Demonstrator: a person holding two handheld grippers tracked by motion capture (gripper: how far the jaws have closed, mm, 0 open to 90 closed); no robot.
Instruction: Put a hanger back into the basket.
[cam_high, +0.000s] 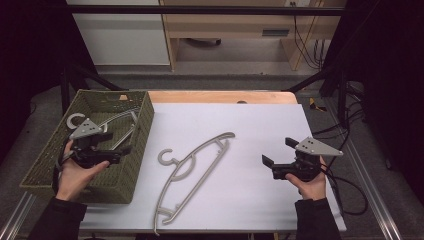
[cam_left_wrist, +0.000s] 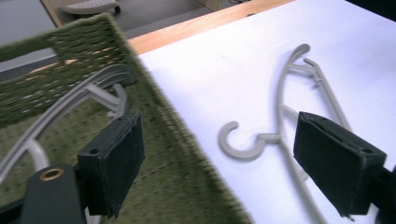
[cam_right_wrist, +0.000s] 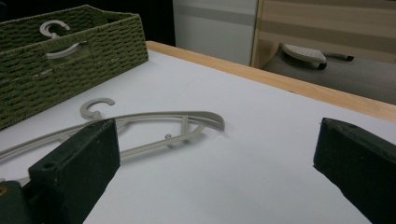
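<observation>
Lying on the white bench (cam_high: 260, 130), hanger (cam_high: 195, 172) stretching from 1 toward 7 o'clock, just right of basket (cam_high: 142, 135). Hovering released: left gripper (cam_high: 116, 145) nearer, hook at its 3 o'clock; right gripper (cam_high: 278, 151) farther off.

1. The hanger inside the green basket (cam_high: 140, 125) is partly covered by the left gripper (cam_high: 112, 145) in the high view.
2. The table hanger (cam_left_wrist: 280, 121) runs behind a black jaw and off the bottom edge in the left gripper view.
</observation>
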